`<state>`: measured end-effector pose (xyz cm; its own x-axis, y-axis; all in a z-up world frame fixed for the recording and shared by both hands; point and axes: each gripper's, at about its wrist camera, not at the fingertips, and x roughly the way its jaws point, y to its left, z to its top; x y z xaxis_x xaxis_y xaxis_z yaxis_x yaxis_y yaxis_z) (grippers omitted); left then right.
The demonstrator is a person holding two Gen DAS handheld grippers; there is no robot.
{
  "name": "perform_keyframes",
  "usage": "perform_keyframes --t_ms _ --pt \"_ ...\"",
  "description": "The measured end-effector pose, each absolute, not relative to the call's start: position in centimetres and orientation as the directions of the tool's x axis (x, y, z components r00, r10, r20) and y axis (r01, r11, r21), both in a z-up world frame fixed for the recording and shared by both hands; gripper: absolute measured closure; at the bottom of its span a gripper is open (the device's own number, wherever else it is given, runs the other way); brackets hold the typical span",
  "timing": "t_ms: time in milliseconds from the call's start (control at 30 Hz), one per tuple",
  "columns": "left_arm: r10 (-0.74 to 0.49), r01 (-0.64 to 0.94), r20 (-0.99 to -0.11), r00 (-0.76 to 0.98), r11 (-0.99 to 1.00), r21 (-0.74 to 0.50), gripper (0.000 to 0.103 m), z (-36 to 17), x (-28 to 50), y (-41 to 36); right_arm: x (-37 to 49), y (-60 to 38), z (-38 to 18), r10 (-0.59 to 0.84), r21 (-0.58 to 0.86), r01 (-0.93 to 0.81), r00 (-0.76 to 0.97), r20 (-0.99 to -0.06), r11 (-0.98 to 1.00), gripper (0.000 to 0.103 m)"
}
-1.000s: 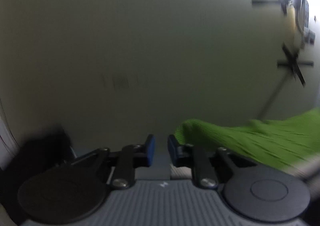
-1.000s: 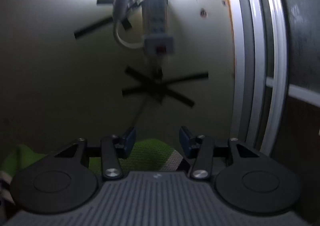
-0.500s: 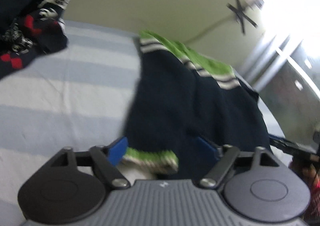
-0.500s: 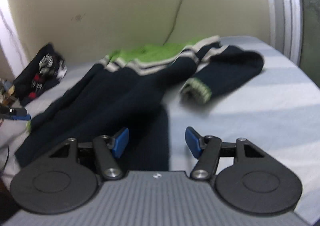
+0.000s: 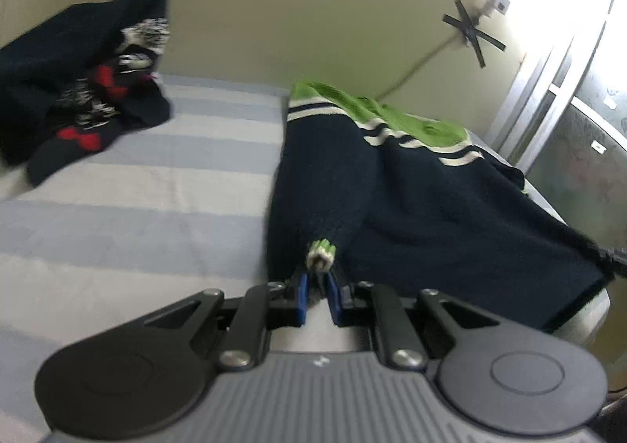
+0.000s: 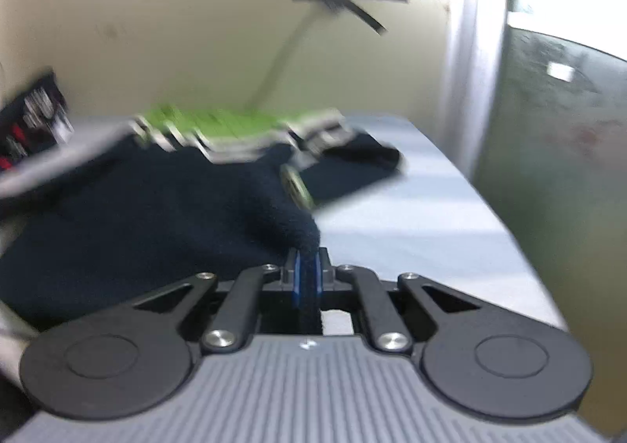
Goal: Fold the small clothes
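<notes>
Sweater [image 5: 431,200] lies flat on striped bed [image 5: 137,216], long axis running away from both grippers. Left gripper [image 5: 315,292] just closed on near hem by green cuff [image 5: 321,253]; right gripper [image 6: 307,278] clamped on hem.

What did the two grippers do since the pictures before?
Both tipped down from the wall to the bed and closed: the left gripper pinched the sweater's green cuff, the right gripper its dark edge. The dark clothes pile stayed put.

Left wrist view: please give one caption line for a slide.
Left gripper shut on the navy sweater sleeve cuff.
</notes>
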<state>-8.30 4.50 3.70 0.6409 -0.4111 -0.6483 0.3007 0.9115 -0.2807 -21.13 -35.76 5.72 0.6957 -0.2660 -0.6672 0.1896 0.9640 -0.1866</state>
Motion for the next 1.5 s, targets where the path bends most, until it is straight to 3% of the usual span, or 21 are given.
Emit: perform_keyframes --t_ms 133,167,200,233,333,433,467,533,567,600,667,800,900,1000,1067,1167,1233,1267,1300,1400,1500 --pt "-0.357 0.212 -0.685 0.635 0.933 -0.289 0.091 2.0 -8.4 6.6 -19.8 -36.3 3.5 -0.279 -0.224 0.168 0.609 -0.743 0.960 0.091" --pt "-0.343 0.177 -0.689 0.639 0.937 -0.302 0.087 1.8 -8.3 7.3 -19.2 -36.3 3.7 -0.294 -0.234 0.178 0.622 -0.726 0.956 0.078" --pt "-0.327 0.143 -0.685 0.650 0.939 -0.313 0.086 1.8 -7.9 7.9 -18.6 -36.2 4.3 -0.308 -0.237 0.197 0.648 -0.696 0.951 0.055" --pt "-0.287 0.096 -0.676 0.679 0.947 -0.306 0.086 1.9 -7.9 8.7 -18.0 -36.1 4.9 -0.303 -0.221 0.208 0.687 -0.660 0.953 0.047" --pt "-0.077 -0.097 -0.636 0.768 0.967 -0.235 0.090 3.0 -7.9 11.4 -16.0 -34.4 6.5 -0.133 -0.103 0.089 0.782 -0.608 0.991 0.045" --pt "-0.109 -0.142 -0.598 0.794 0.923 -0.357 0.088 3.6 -8.3 14.2 -13.5 -30.6 5.9 0.079 -0.025 -0.119 0.787 -0.612 0.993 0.043" --pt "-0.142 -0.121 -0.594 0.792 0.917 -0.381 0.085 3.7 -8.5 14.3 -12.5 -29.0 5.1 0.147 -0.002 -0.191 0.762 -0.630 0.982 0.042" --pt "-0.186 -0.080 -0.598 0.780 0.918 -0.389 0.065 3.5 -8.9 13.7 -10.6 -25.5 3.1 0.262 0.036 -0.322 0.696 -0.669 0.946 0.039" --pt "-0.200 -0.063 -0.600 0.774 0.920 -0.388 0.045 3.4 -9.1 13.2 -9.7 -24.2 2.2 0.302 0.051 -0.369 0.666 -0.682 0.928 0.038" --pt "-0.216 -0.043 -0.600 0.771 0.921 -0.387 0.038 3.2 -9.4 12.5 -9.2 -22.6 1.6 0.330 0.064 -0.403 0.639 -0.695 0.913 0.038" --pt "-0.259 0.010 -0.601 0.756 0.923 -0.386 0.034 2.8 -9.8 11.6 -7.7 -19.8 0.9 0.364 0.066 -0.457 0.605 -0.708 0.887 0.037" --pt "-0.288 0.059 -0.596 0.750 0.926 -0.374 0.023 2.3 -10.8 10.9 -6.0 -14.6 -0.4 0.331 -0.118 -0.590 0.594 -0.733 0.799 0.028" --pt "-0.279 0.055 -0.581 0.765 0.927 -0.372 0.021 2.2 -11.4 12.1 -5.7 -11.6 -1.5 0.299 -0.294 -0.706 0.586 -0.753 0.644 0.014" --pt "-0.273 0.023 -0.577 0.770 0.915 -0.402 0.020 1.9 -11.9 13.8 -5.0 -9.5 -3.1 0.233 -0.441 -0.761 0.593 -0.771 0.477 0.012" --pt "-0.263 -0.003 -0.578 0.773 0.909 -0.418 0.020 1.7 -12.1 14.9 -4.3 -9.4 -3.4 0.250 -0.490 -0.765 0.615 -0.748 0.417 0.003" --pt "-0.247 -0.035 -0.579 0.777 0.901 -0.432 0.020 1.4 -12.3 16.2 -2.3 -8.0 -3.6 0.266 -0.486 -0.791 0.593 -0.760 0.372 0.010" --pt "-0.237 -0.054 -0.580 0.779 0.897 -0.439 0.020 1.3 -12.5 17.1 -0.9 -6.8 -3.7 0.289 -0.433 -0.825 0.542 -0.790 0.363 0.049" --pt "-0.231 -0.064 -0.581 0.780 0.895 -0.442 0.020 1.3 -12.6 17.5 -0.1 -6.0 -3.7 0.292 -0.402 -0.832 0.521 -0.802 0.381 0.076" --pt "-0.227 -0.073 -0.581 0.782 0.892 -0.447 0.020 1.2 -12.7 17.9 0.6 -5.1 -3.8 0.278 -0.405 -0.818 0.534 -0.798 0.408 0.084" --pt "-0.225 -0.091 -0.578 0.784 0.880 -0.466 0.020 1.0 -13.2 18.8 3.7 -3.0 -2.1 0.314 -0.383 -0.751 0.600 -0.736 0.538 0.088" --pt "-0.229 -0.098 -0.576 0.785 0.872 -0.480 0.020 0.8 -13.2 18.9 7.5 -1.1 1.0 0.398 -0.231 -0.675 0.639 -0.659 0.701 0.088"
